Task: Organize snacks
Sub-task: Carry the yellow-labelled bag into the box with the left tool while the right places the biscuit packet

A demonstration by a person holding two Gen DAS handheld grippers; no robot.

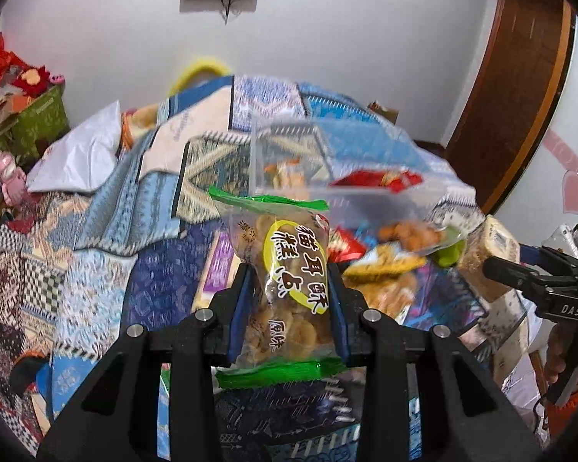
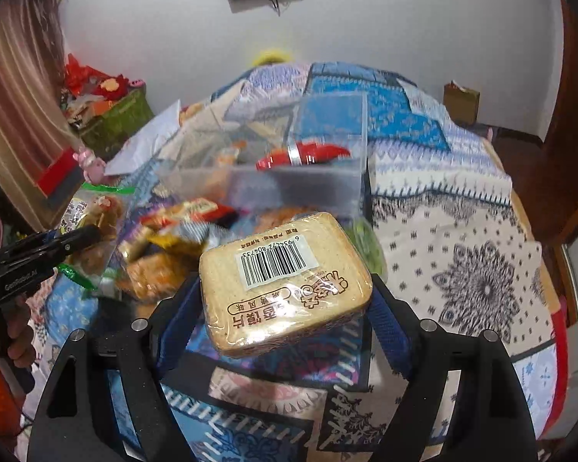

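Note:
My left gripper (image 1: pixel 291 288) is shut on a clear snack bag (image 1: pixel 285 254) with green ends and a yellow label, held up above the bed. The same bag (image 2: pixel 96 215) and left gripper (image 2: pixel 73 240) show at the left of the right wrist view. My right gripper (image 2: pixel 285 287) is shut on a wrapped bread pack (image 2: pixel 289 308) with a barcode, also lifted. That bread pack (image 1: pixel 485 258) and right gripper (image 1: pixel 508 269) appear at the right of the left wrist view. A clear plastic box (image 1: pixel 285 154) (image 2: pixel 300 181) stands beyond, holding a red packet (image 2: pixel 308 156).
A heap of loose snack packets (image 1: pixel 385 265) (image 2: pixel 169 246) lies on the patchwork quilt (image 2: pixel 462 250) in front of the box. A white bag (image 1: pixel 81 158) and a green bin (image 1: pixel 34 119) are at the left. A brown paper bag (image 2: pixel 460 102) stands by the far wall.

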